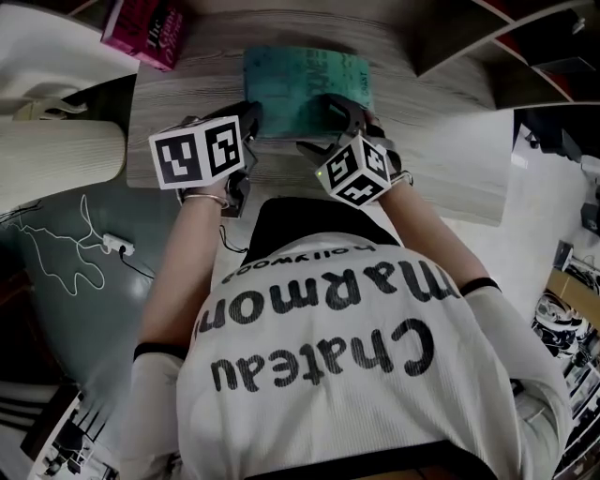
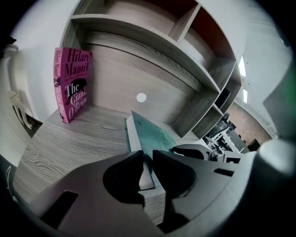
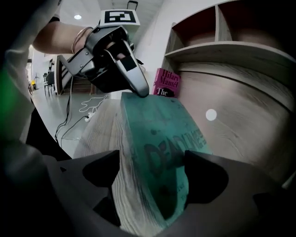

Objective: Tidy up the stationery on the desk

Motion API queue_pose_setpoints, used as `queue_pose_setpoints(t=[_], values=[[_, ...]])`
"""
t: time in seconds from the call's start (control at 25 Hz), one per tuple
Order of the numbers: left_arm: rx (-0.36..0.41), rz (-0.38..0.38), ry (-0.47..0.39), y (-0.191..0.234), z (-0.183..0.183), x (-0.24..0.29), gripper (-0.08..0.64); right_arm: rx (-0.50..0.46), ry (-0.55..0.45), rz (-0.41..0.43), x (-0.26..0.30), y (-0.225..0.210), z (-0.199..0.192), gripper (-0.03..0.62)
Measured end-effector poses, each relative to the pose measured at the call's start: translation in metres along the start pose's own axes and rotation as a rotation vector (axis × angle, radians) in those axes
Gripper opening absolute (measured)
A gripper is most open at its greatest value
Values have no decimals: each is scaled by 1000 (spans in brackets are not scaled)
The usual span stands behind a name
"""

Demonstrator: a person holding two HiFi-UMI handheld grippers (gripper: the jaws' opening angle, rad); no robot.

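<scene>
— Where is the teal book point(image 1: 305, 89)?
— On the desk point(image 1: 187, 103), between both tools. The left gripper point(image 2: 148, 159) pinches its near corner.
— And the right gripper point(image 3: 152, 169)?
— Jaws spread wide, straddling the book's other side without squeezing, cover facing one jaw, page edges the other.

The head view looks steeply down from above onto the desk point(image 1: 206, 56) in the upper frame. Both gripper views sit low, very near the green book point(image 2: 150, 134), facing the shelf point(image 2: 138, 37). All three share this book and the pink book point(image 1: 145, 28).
</scene>
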State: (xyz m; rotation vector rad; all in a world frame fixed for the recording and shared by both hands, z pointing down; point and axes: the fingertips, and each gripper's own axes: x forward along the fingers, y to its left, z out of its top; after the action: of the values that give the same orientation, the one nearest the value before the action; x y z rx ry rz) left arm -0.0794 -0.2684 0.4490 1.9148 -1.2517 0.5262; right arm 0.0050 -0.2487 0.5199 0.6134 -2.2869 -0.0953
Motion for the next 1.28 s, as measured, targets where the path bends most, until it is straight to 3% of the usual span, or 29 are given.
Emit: queue_pose_setpoints(t=[0.36, 0.84, 0.92, 1.12, 1.28], values=[[19, 8, -28, -17, 17, 2, 74, -82, 1, -109, 0, -20, -5, 410], [29, 1, -83, -44, 30, -5, 65, -142, -2, -189, -9, -34, -10, 405], [32, -5, -96, -51, 32, -7, 64, -155, -6, -220, -13, -40, -10, 337], [38, -20, -136, -68, 39, -11, 60, -141, -32, -222, -23, -47, -12, 325], [53, -15, -222, -78, 60, -27, 46, -143, -56, -214, -29, -49, -15, 305]])
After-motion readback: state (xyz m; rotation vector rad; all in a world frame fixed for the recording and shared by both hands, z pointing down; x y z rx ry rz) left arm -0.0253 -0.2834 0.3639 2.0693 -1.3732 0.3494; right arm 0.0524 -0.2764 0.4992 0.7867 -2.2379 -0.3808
